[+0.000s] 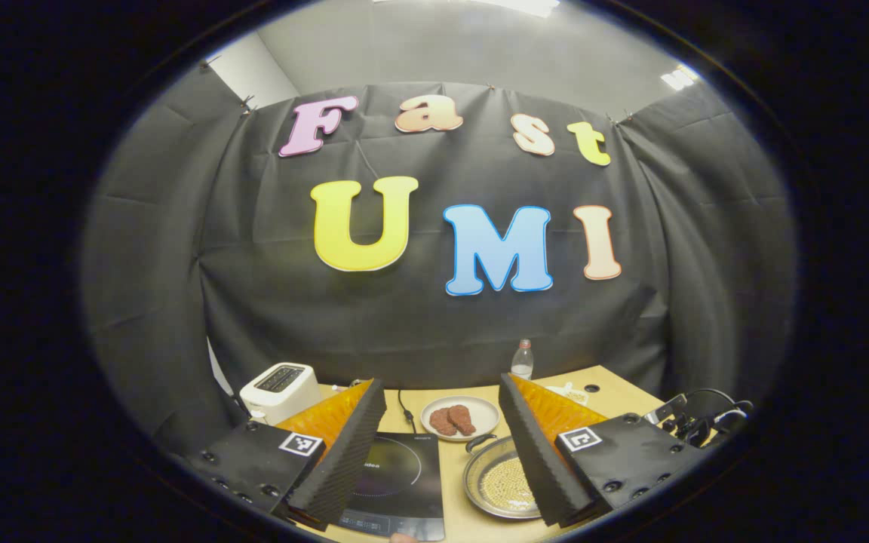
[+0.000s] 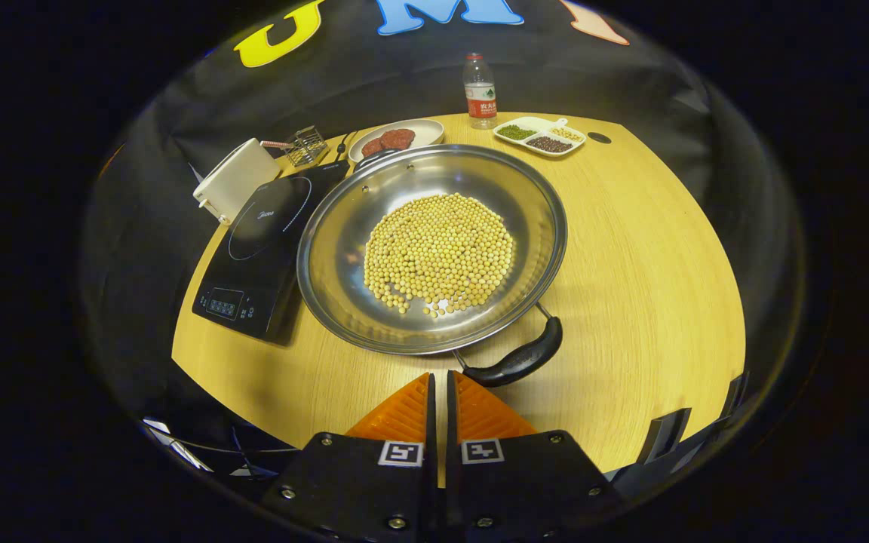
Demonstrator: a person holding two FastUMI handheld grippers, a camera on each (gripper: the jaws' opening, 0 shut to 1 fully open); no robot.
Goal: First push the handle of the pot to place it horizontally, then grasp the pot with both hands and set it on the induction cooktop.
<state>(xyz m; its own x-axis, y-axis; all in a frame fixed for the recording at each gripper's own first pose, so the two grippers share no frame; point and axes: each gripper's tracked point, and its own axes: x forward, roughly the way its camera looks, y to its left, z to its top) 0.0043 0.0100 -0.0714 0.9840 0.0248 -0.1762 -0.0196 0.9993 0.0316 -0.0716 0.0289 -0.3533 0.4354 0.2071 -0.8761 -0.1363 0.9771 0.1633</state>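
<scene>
A shiny steel pot [image 2: 344, 249] holding yellow beans [image 2: 440, 253] sits on the wooden table [image 2: 631, 264], with one black handle [image 2: 521, 360] at its near rim and another [image 2: 374, 157] at the far rim. My right gripper [image 2: 440, 381] is shut with nothing in it, its tips just short of the near handle. A black induction cooktop [image 2: 261, 241] lies left of the pot, touching or almost touching it. In the left gripper view my left gripper [image 1: 442, 400] is open, raised above the cooktop [image 1: 397, 475] and the pot [image 1: 491, 479].
A white toaster [image 2: 234, 181], a small wire rack [image 2: 305, 145], a plate of meat [image 2: 397, 136], a water bottle [image 2: 480, 90] and a divided dish of grains [image 2: 544, 137] line the table's far side. Bare wood lies right of the pot.
</scene>
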